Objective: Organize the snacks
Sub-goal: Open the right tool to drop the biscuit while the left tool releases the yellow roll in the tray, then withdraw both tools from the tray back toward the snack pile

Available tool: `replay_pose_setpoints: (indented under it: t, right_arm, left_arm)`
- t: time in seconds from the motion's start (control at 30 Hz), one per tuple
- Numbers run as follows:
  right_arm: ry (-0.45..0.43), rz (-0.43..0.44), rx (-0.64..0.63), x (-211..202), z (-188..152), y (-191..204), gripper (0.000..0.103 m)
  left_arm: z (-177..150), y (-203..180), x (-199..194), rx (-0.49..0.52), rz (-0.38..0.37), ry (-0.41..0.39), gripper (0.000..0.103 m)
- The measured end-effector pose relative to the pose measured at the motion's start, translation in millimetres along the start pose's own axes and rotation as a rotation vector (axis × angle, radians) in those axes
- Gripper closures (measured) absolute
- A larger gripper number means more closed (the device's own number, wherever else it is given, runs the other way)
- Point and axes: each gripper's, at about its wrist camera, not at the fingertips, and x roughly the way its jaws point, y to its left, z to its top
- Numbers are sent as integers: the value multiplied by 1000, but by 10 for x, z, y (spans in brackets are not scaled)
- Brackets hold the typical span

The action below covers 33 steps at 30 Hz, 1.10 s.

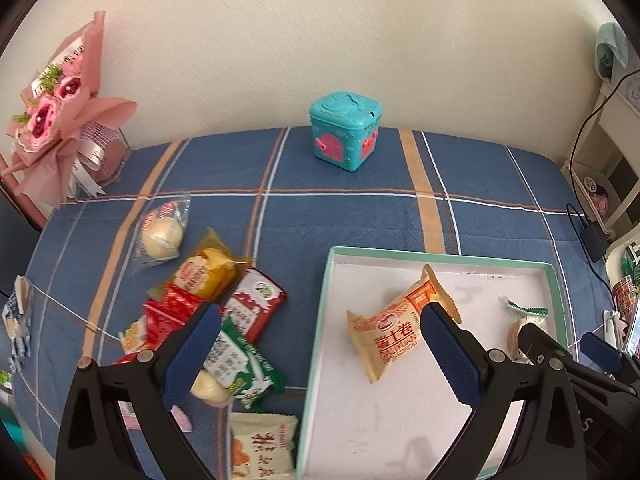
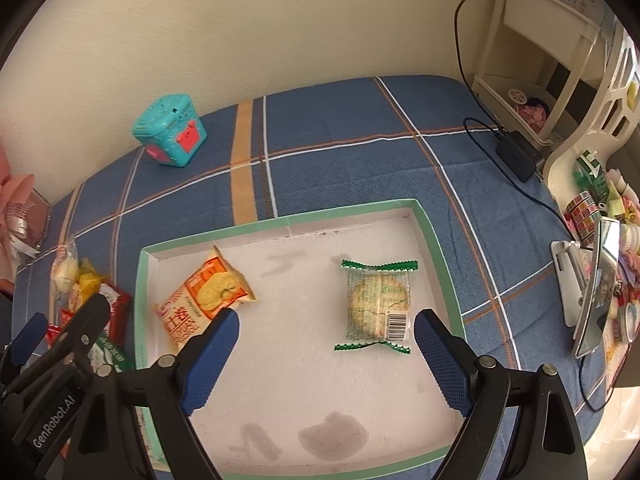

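A shallow white tray with a green rim (image 1: 326,280) (image 2: 138,300) lies on the blue plaid cloth. In it are an orange roll-cake packet (image 1: 392,332) (image 2: 204,296) and a round cracker in a clear, green-edged wrapper (image 2: 378,304) (image 1: 524,328). My left gripper (image 1: 318,316) hangs open over the tray's left wall, with nothing between its fingers. My right gripper (image 2: 326,316) is open above the tray, with the cracker lying free on the tray floor ahead of it. Left of the tray is a heap of snacks: a yellow cake packet (image 1: 208,270), a red packet (image 1: 256,304) and a green-white packet (image 1: 236,360).
A wrapped bun (image 1: 162,234) lies apart, left of the heap. A teal toy box (image 1: 346,136) (image 2: 168,130) stands by the wall. A pink bouquet (image 1: 60,112) fills the far left. A black adapter with cable (image 2: 516,156), a phone on a stand (image 2: 596,280) and a white shelf (image 2: 540,60) crowd the right.
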Motion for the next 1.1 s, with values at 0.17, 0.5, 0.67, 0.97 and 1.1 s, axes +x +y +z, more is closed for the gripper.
replay_pose_setpoints:
  t: [0.17,0.5,0.67,0.97,1.1]
  right_arm:
    - [-1,28,-13,-79,-59,69,12]
    - [11,46,-47,-123,-256,234,12]
    - [45,50,-84,-91,-444,372,12]
    - [71,59,-198,-136,-874,712,12]
    - [81,49,-232,-140,-996,809,12]
  left_arm:
    - [-43,109,-163,21,26,-23,3]
    - [-284,625,-186,-67,61,23,3]
    - [-490,904,-145,-124,92,68,3]
    - [-802,1150,-170,-150,90,114,3]
    - [-919,1225,-176,-156,78,140,3]
